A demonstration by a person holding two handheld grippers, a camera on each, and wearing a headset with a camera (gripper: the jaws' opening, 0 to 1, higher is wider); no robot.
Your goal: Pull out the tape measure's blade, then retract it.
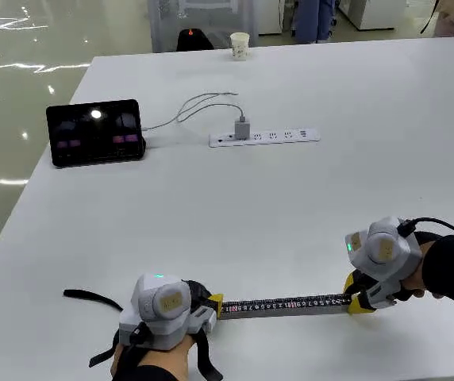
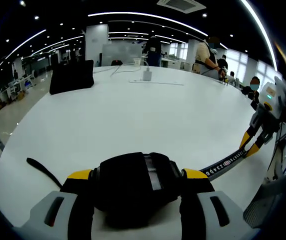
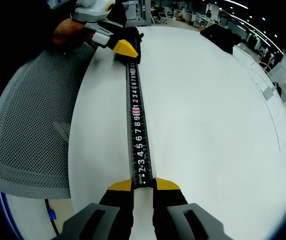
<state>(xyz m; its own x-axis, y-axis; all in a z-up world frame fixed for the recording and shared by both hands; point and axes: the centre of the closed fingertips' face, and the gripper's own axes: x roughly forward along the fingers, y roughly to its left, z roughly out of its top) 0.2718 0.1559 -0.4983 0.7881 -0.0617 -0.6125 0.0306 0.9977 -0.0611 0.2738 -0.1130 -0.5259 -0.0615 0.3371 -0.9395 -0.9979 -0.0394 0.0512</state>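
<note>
The black tape measure case [image 2: 135,185] sits clamped between the yellow-tipped jaws of my left gripper [image 2: 138,175], low on the white table near its front edge [image 1: 199,305]. Its numbered blade [image 1: 286,304] runs out flat to the right, a short stretch above the table. My right gripper [image 1: 359,302] is shut on the blade's free end. In the right gripper view the blade [image 3: 137,135] leads from my right gripper [image 3: 143,184] straight up to the case [image 3: 130,42]. A black wrist strap [image 1: 92,298] trails left from the case.
A dark tablet [image 1: 96,131] stands at the left, a white power strip [image 1: 265,136] with a plugged charger and cable lies mid-table, and a paper cup [image 1: 240,45] sits at the far edge. A mesh chair back [image 3: 30,130] is beside the table. People stand in the background.
</note>
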